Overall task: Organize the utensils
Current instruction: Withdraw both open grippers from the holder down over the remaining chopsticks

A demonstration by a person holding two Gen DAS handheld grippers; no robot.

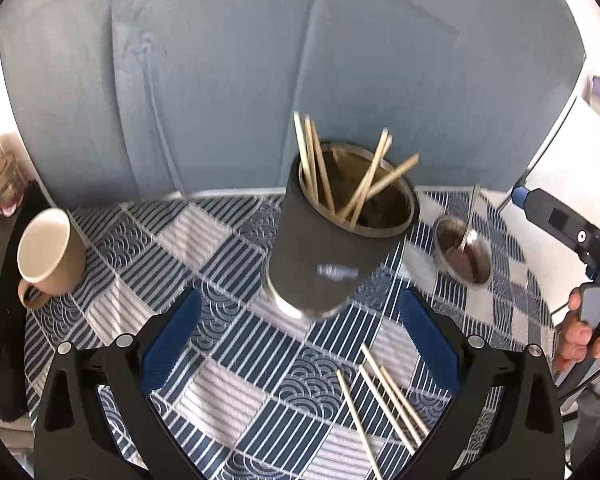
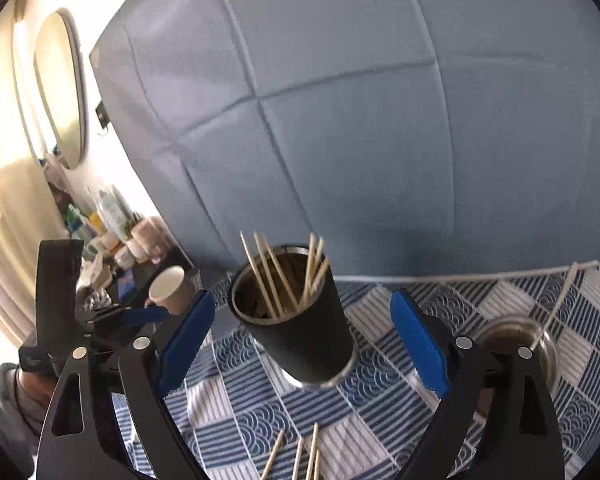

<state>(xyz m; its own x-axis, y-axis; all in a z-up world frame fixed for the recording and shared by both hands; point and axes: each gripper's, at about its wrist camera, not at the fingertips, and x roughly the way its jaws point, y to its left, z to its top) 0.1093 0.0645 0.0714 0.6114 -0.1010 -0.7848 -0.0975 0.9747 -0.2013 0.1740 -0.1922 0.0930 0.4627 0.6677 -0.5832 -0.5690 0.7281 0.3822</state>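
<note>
Standing upright on the blue-and-white patterned tablecloth (image 1: 228,364), the black cylindrical tumbler with a steel rim (image 1: 324,256) holds several thin wooden chopsticks (image 1: 340,176) that lean against its inner wall and fan out above the rim. More loose wooden chopsticks (image 1: 384,404) lie flat on the cloth in front of the tumbler, near the right finger of the left gripper (image 1: 300,344). That gripper has its blue-padded fingers spread wide apart and holds nothing, the tumbler sitting just beyond them. The right gripper (image 2: 300,344) is likewise spread wide and empty, with the tumbler between and just past its fingertips. A small round steel bowl with a metal spoon (image 1: 464,250) rests to the right of the tumbler, and a beige ceramic mug (image 1: 48,258) stands well apart on the left edge of the table. A padded grey-blue headboard (image 1: 240,80) rises behind.
</note>
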